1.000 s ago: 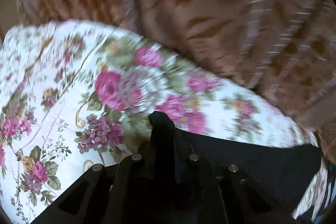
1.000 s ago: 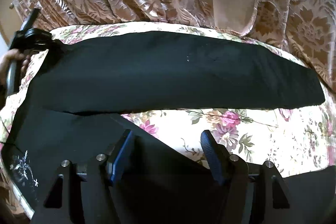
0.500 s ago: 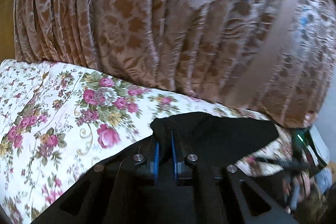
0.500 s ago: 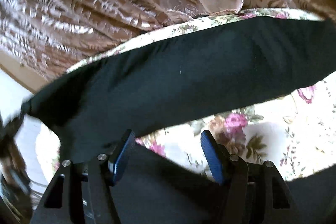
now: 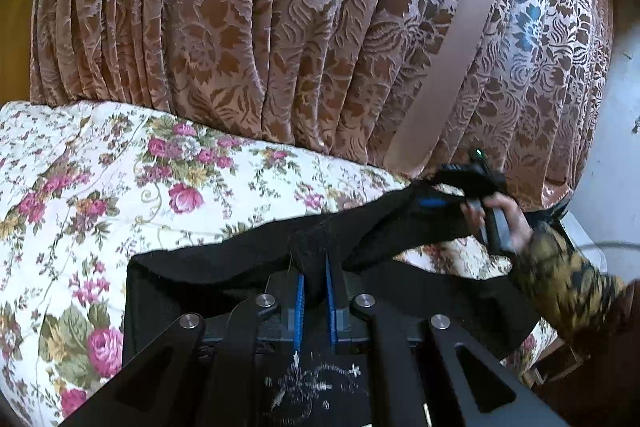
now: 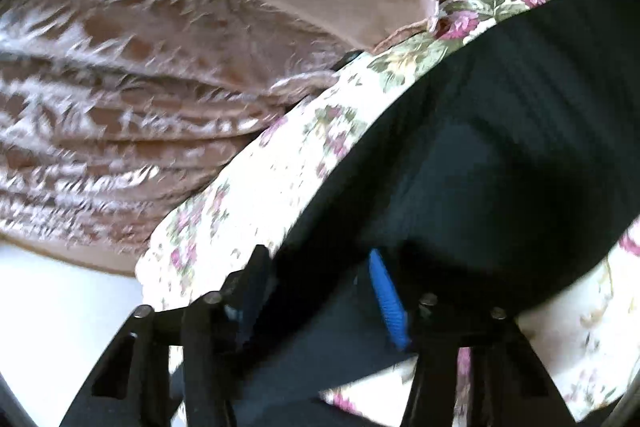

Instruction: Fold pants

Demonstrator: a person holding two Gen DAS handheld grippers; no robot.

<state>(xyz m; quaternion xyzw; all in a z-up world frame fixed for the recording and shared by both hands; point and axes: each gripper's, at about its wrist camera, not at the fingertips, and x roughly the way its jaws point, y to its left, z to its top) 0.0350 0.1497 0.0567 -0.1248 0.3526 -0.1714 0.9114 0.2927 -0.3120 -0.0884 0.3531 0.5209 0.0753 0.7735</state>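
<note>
Left wrist: claw (image 5: 315,269) clamped on pants (image 5: 248,259).

Matt black cloth pants (image 5: 224,263), shiny brocade curtain (image 5: 248,27), printed cotton bedsheet (image 5: 80,163)

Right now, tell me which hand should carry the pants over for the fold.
Left, probably. The left gripper is already clamped on a bunch of the black pants above the floral bedspread. The right gripper has cloth between its closing jaws, not yet pinched.

Black tongs (image 5: 315,277) with blue ribbed pads (image 5: 299,303), silver screws, yellow-and-black patterned sleeve (image 5: 560,283)
</note>
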